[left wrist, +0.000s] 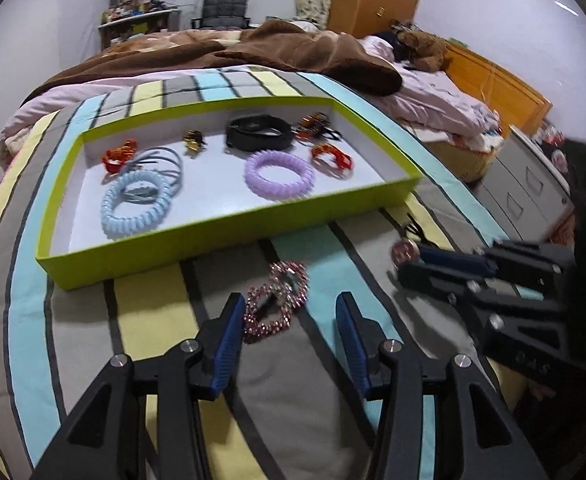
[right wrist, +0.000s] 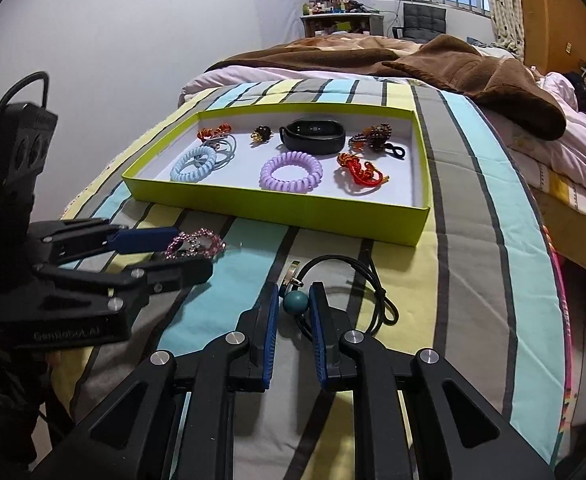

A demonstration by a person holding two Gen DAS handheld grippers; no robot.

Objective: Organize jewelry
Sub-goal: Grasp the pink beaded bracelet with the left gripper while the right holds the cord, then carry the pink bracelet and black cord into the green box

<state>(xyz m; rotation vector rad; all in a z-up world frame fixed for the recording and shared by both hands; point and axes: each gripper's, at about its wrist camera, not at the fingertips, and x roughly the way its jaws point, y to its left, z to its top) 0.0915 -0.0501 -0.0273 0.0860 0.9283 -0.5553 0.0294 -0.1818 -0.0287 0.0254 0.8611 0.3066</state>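
A lime-green tray on the striped bedspread holds several pieces: a pale blue coil bracelet, a purple coil bracelet, a black band, red and amber pieces. A pink beaded bracelet lies in front of the tray. My left gripper is open, its fingers on either side of the near end of that bracelet. My right gripper is partly closed around a teal bead on a black cord necklace; the pads are close to the bead, contact unclear.
The striped bedspread covers the bed. A brown blanket and pink sheets lie beyond the tray. A grey drawer cabinet stands by the bed's right side. The right gripper shows in the left view.
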